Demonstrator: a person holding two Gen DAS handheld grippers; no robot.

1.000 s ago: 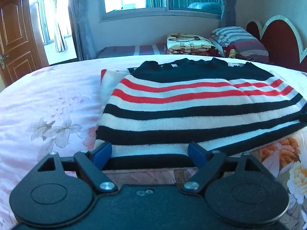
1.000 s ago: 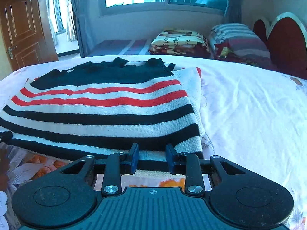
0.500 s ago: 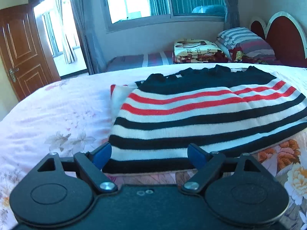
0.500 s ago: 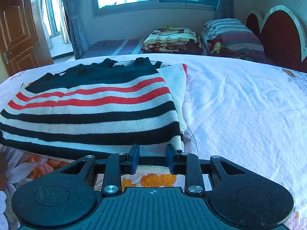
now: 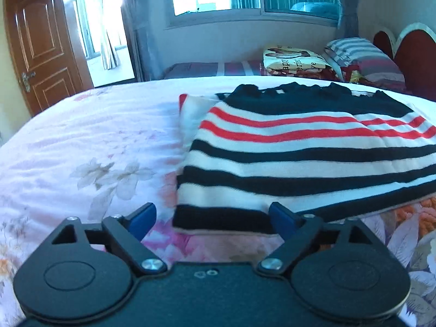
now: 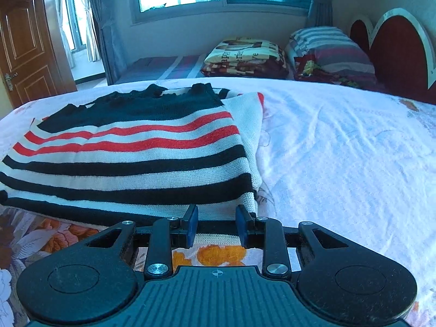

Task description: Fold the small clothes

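Note:
A striped knit sweater point(image 5: 305, 160), black, white and red, lies folded flat on the bed; it also shows in the right wrist view point(image 6: 130, 160). My left gripper point(image 5: 212, 218) is wide open and empty, just short of the sweater's near left corner, which lies between its fingers. My right gripper point(image 6: 216, 222) is partly open and empty, at the sweater's near right hem edge without gripping it.
The bed point(image 5: 81, 147) has a pale pink floral sheet, with bare sheet point(image 6: 340, 163) right of the sweater. Folded blankets and a striped pillow point(image 6: 329, 51) lie beyond, by a red headboard point(image 6: 395, 46). A wooden door point(image 5: 41, 49) stands at the left.
Both grippers have pulled back and shifted; the left one moved left, so the sweater sits further right in its view. The sweater lies still. Jaw openings are unchanged.

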